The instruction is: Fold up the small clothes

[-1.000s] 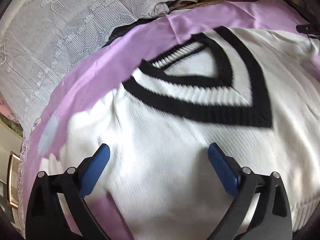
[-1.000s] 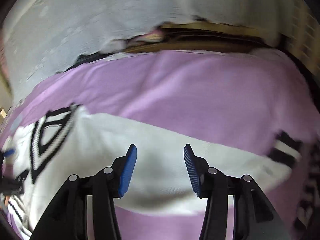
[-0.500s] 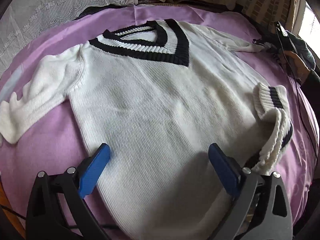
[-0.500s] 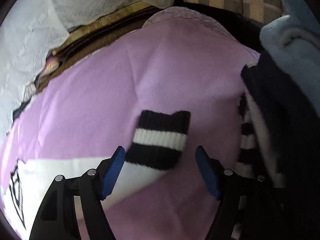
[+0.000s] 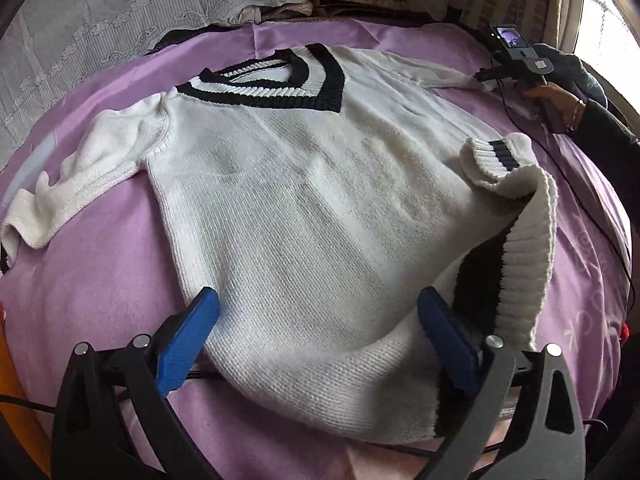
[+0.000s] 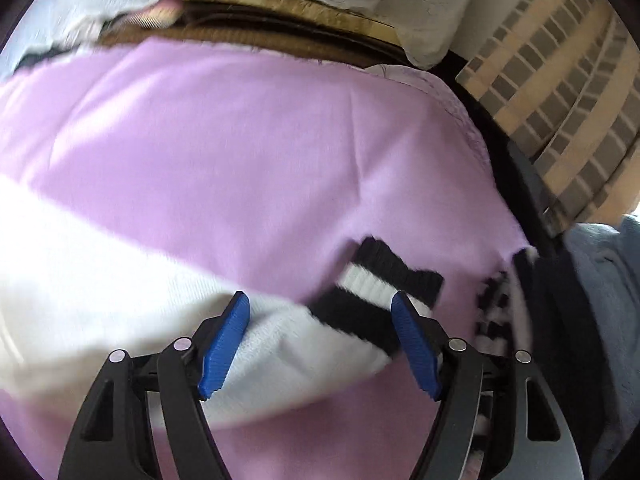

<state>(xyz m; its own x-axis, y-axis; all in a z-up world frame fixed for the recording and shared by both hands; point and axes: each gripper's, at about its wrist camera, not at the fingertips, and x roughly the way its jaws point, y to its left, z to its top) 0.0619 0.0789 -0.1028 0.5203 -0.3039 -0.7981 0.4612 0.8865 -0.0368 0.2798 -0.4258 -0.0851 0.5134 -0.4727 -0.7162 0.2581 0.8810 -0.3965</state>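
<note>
A white knit sweater point(image 5: 312, 200) with a black-striped V-neck point(image 5: 276, 84) lies face up on a purple sheet point(image 5: 88, 280). Its hem point(image 5: 524, 256) at the right is turned up and folded over. My left gripper point(image 5: 318, 320) is open and hovers over the lower body of the sweater, holding nothing. In the right wrist view my right gripper point(image 6: 320, 328) is open, straddling the sweater's right sleeve point(image 6: 120, 272) close to its black-and-white cuff point(image 6: 376, 292). The other hand-held gripper point(image 5: 520, 64) shows far right in the left wrist view.
White lace cloth point(image 5: 120, 12) lies beyond the sheet. A pile of dark and blue-grey clothes point(image 6: 592, 304) sits at the right edge. A checked fabric point(image 6: 560, 92) hangs behind. A black cable point(image 5: 600, 224) runs along the sheet's right side.
The left gripper has pulled back from over the neckline, so the whole sweater shows. The right gripper has moved along the sleeve to the cuff and opened wider.
</note>
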